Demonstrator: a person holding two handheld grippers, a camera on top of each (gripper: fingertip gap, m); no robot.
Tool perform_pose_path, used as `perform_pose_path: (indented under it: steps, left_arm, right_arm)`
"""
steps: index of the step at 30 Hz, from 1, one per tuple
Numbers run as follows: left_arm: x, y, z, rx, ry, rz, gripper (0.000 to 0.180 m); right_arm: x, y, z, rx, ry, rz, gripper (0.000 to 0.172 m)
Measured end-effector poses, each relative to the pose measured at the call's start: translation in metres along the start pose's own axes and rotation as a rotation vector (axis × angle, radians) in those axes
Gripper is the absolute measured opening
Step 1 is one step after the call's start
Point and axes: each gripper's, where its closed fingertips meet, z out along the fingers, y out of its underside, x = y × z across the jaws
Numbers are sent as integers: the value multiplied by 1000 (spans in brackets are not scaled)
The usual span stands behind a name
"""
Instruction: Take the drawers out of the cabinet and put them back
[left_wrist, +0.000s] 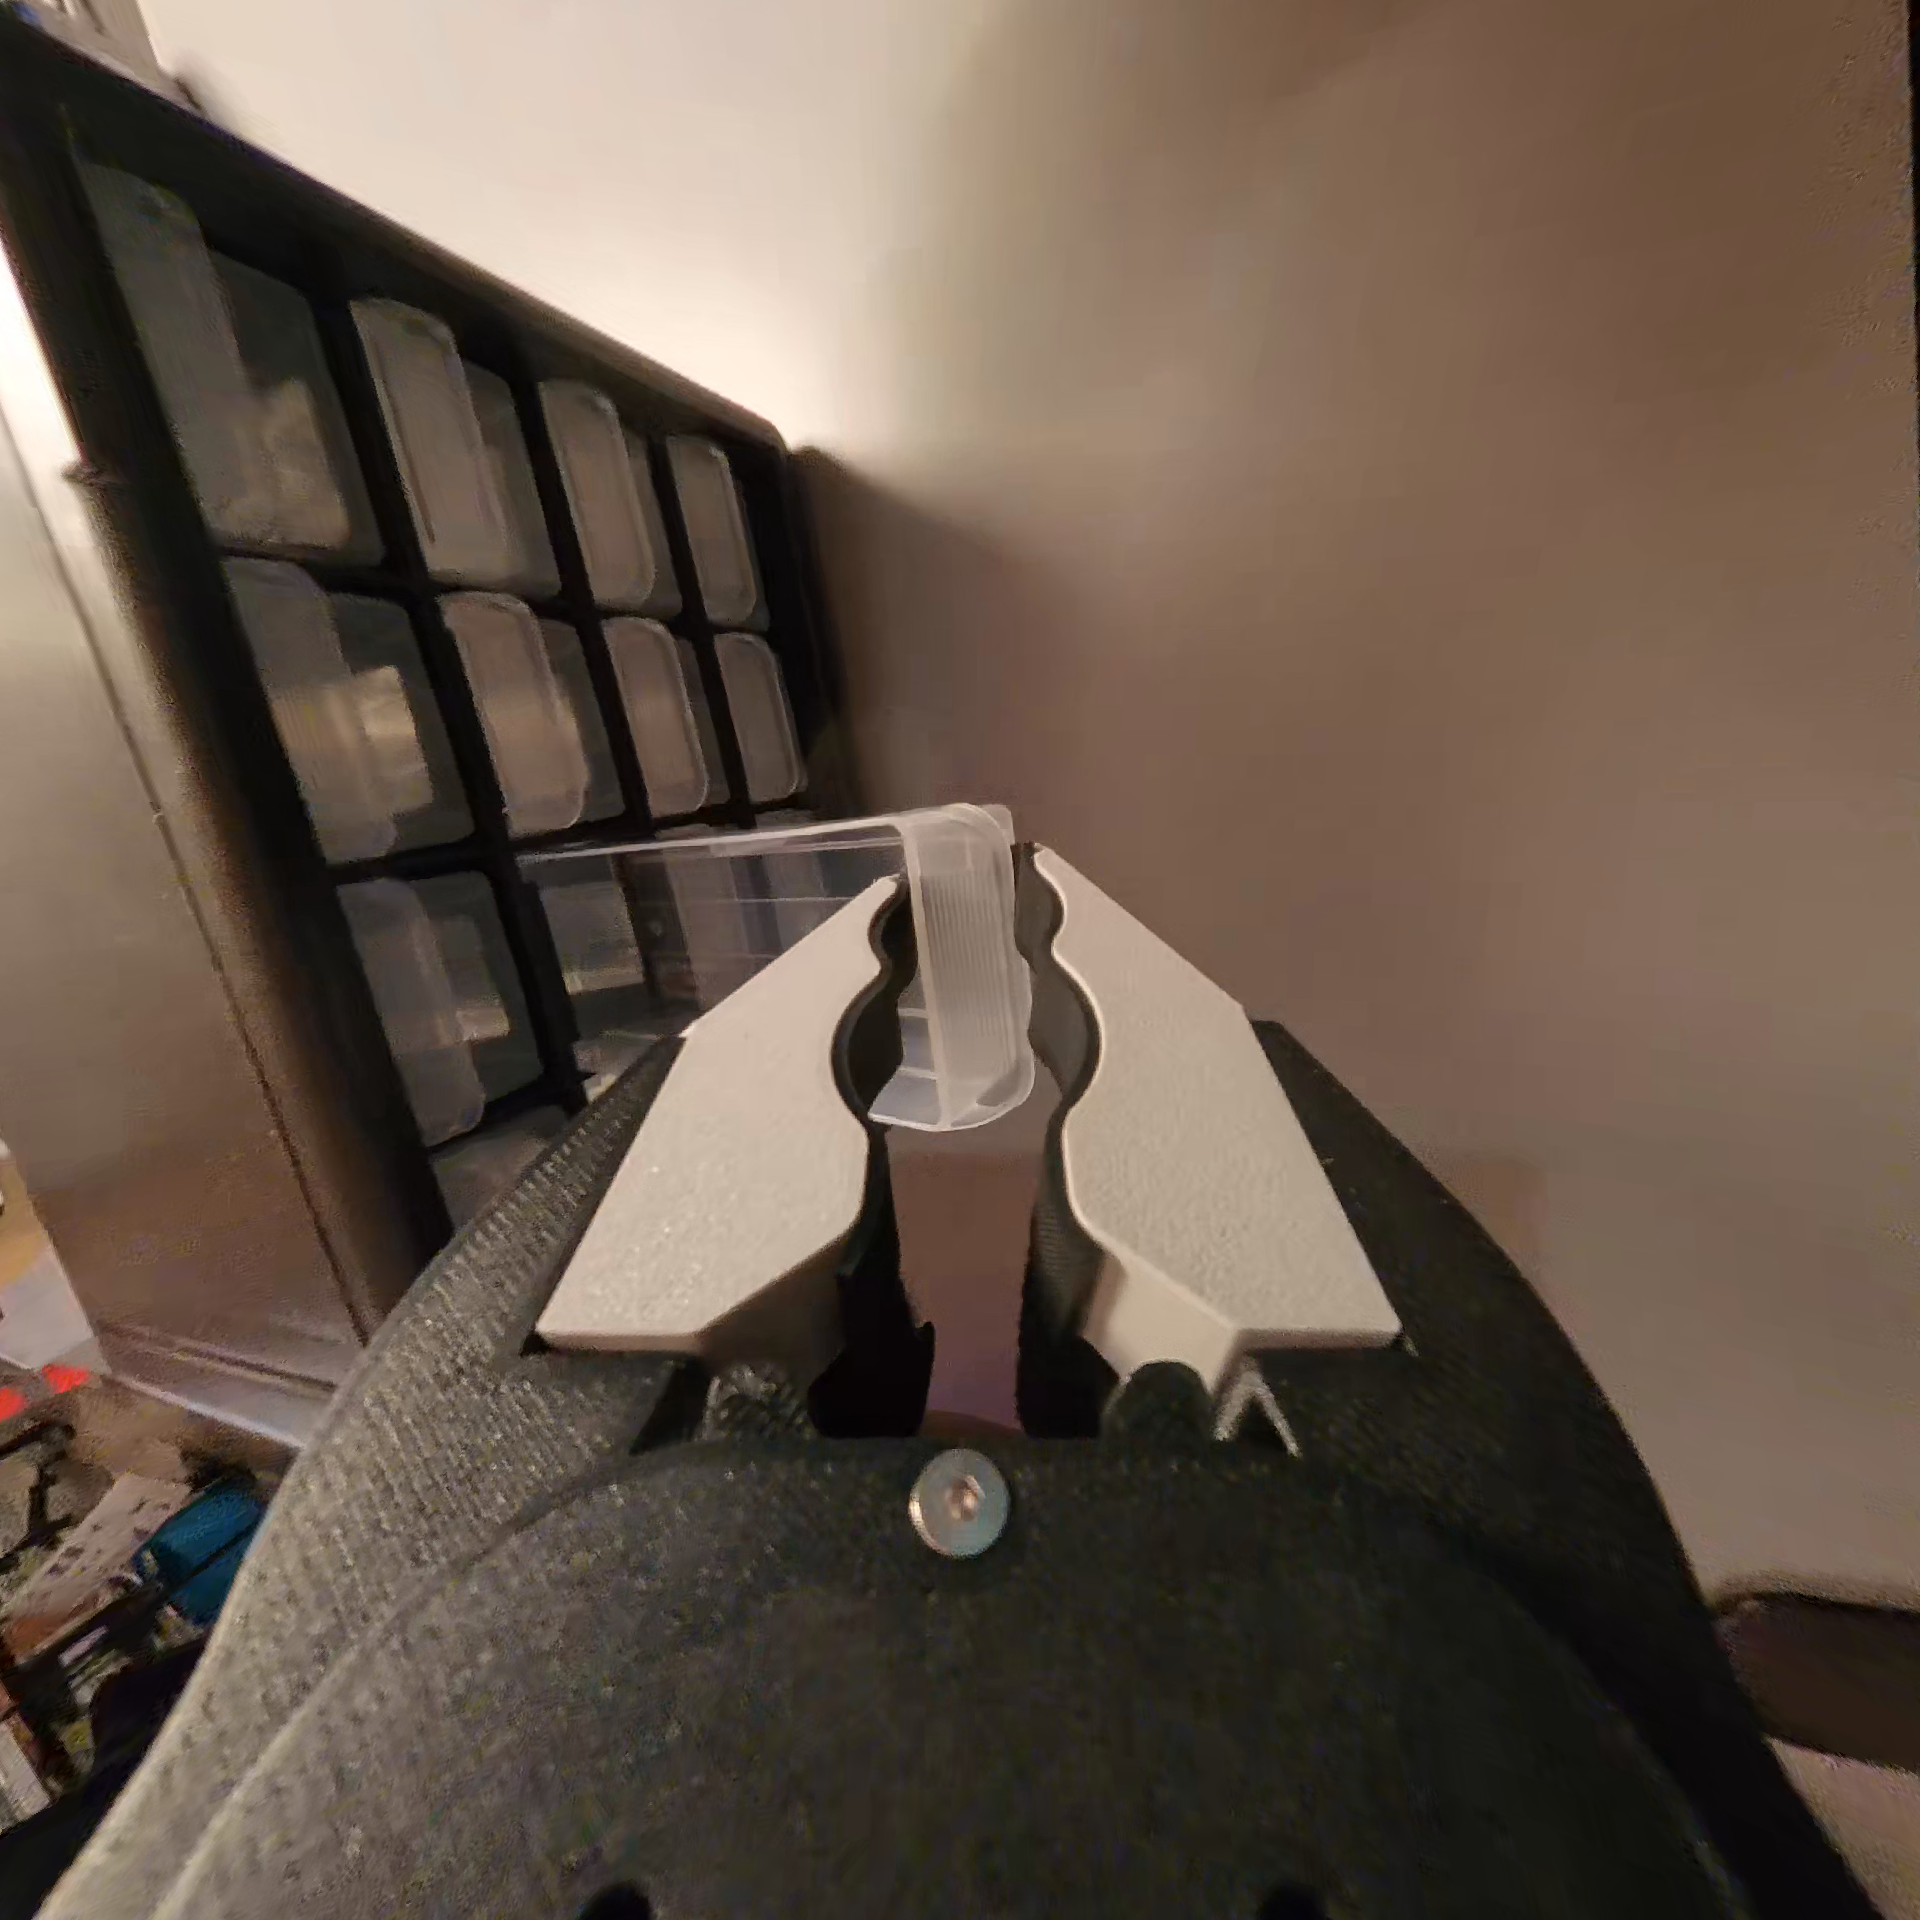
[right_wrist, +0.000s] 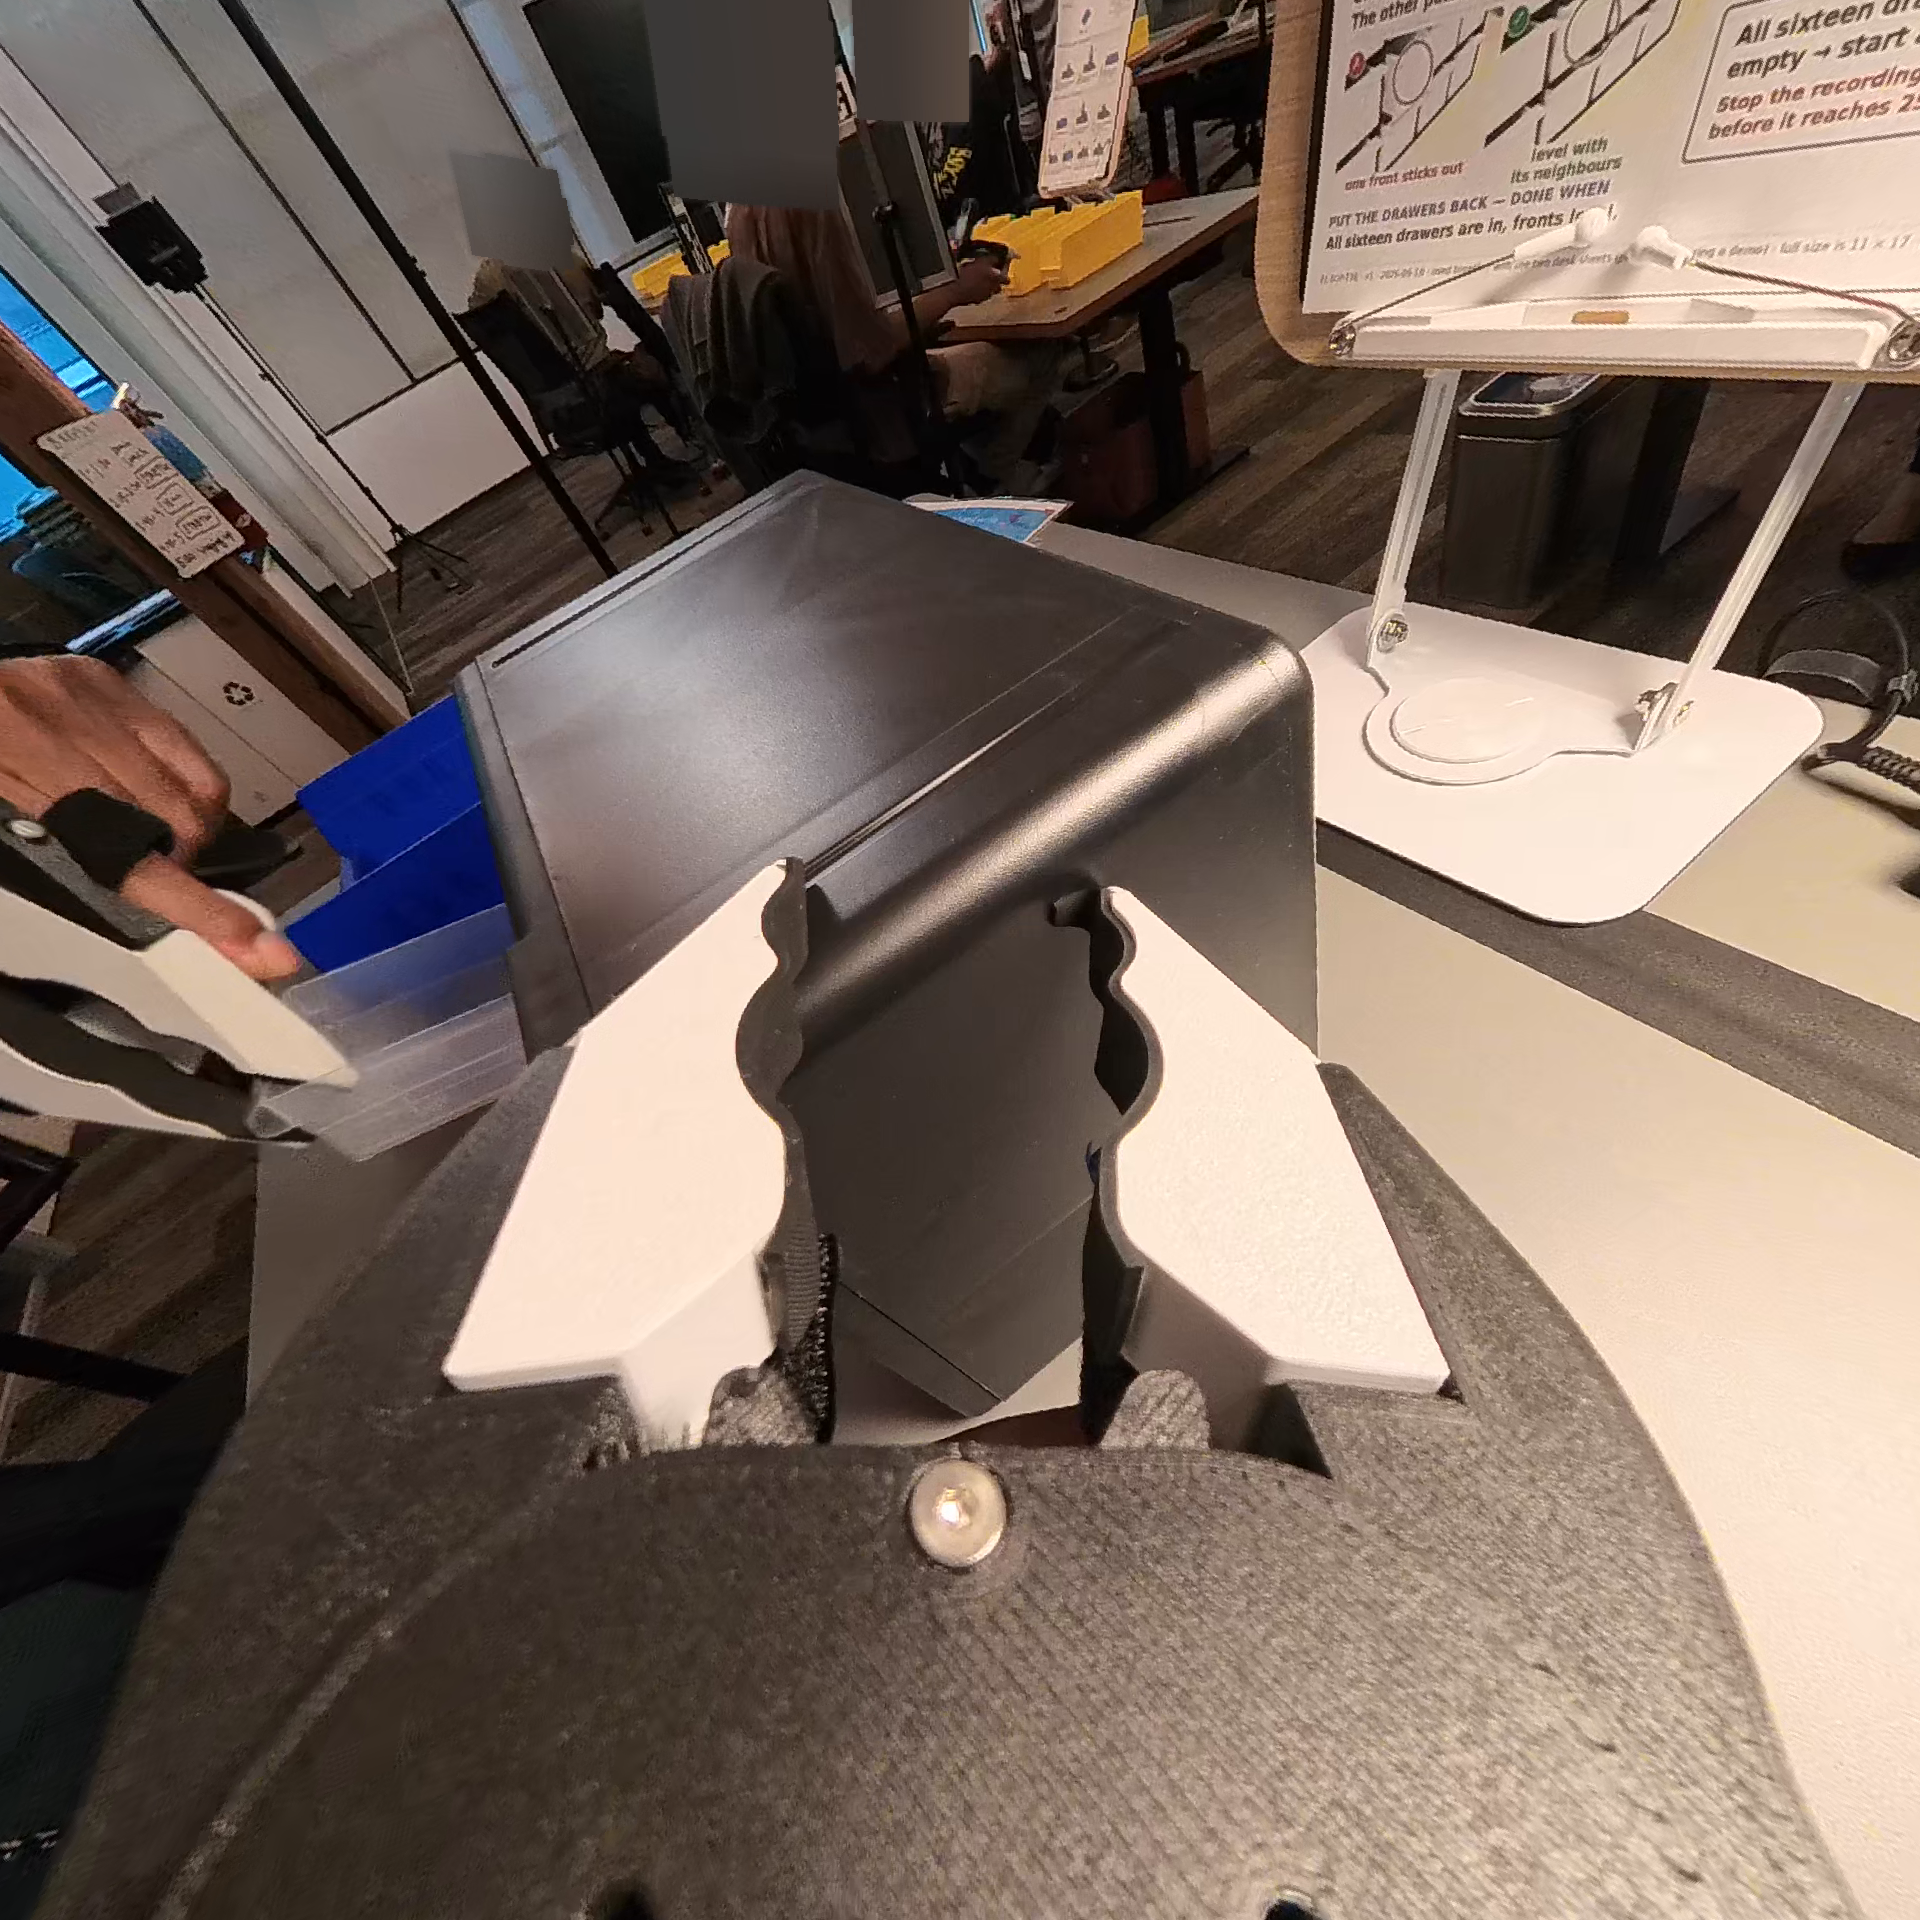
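The black cabinet (left_wrist: 442, 665) fills the left of the left wrist view, with several clear drawers in its slots. One clear drawer (left_wrist: 748, 883) sticks partly out of a lower slot. My left gripper (left_wrist: 966, 873) is shut on that drawer's frosted front handle (left_wrist: 966, 977), with a pad on each side. In the right wrist view the cabinet (right_wrist: 831, 675) is seen from above and behind. My right gripper (right_wrist: 945, 888) is open and empty, its fingers astride the cabinet's rounded top edge. At the far left the left gripper (right_wrist: 260, 1039) and a hand (right_wrist: 104, 769) hold the clear drawer (right_wrist: 416, 1049).
The cabinet stands on a light table (right_wrist: 1558, 1195). A white stand (right_wrist: 1558, 810) carrying an instruction board is at the right. Blue bins (right_wrist: 405, 790) sit beyond the cabinet's front. People sit at desks in the background. A plain wall (left_wrist: 1351, 520) is to the right of the left gripper.
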Motion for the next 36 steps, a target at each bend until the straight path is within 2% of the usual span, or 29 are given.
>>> perform_pose_path:
  steps: [3, 8, 12, 14, 17, 19, 22, 23, 25, 32, 36]
  left_arm:
    - [-1, 4, 10, 16, -46, 17, 18]
    - [-19, 14, 26, 78, -241, 40, 19]
    - [-53, 18, 26, 117, -524, -2, 34]
    - [-58, 24, 22, 121, -629, -15, 42]
    - [-54, 28, 10, 164, -731, -52, 44]
    - [-46, 28, 4, 209, -749, -76, 38]
    - [-25, 25, 14, 240, -649, -70, 20]
    - [-24, 26, 18, 237, -642, -67, 8]
    - [-33, 30, 25, 210, -655, -75, 3]
    - [-80, 42, 49, 193, -705, -219, 10]
    - [-84, 41, 55, 226, -685, -283, 16]
  right_arm:
    - [0, 0, 0, -1, 1, 0, 57]
    - [0, 0, 0, -2, 3, -2, 57]
    - [0, 0, 0, -2, 4, -2, 57]
    - [0, 0, 0, -3, 6, -4, 57]
    - [0, 0, -1, -5, 6, -7, 57]
    - [0, 0, 0, -5, 2, -4, 57]
    - [0, 0, 0, -4, -1, -2, 57]
    - [0, 0, 0, -4, 1, -2, 57]
    - [0, 0, 0, -3, 4, -2, 57]
    - [-1, 0, 0, -4, 18, -10, 57]
    - [0, 0, 0, -4, 9, -7, 57]
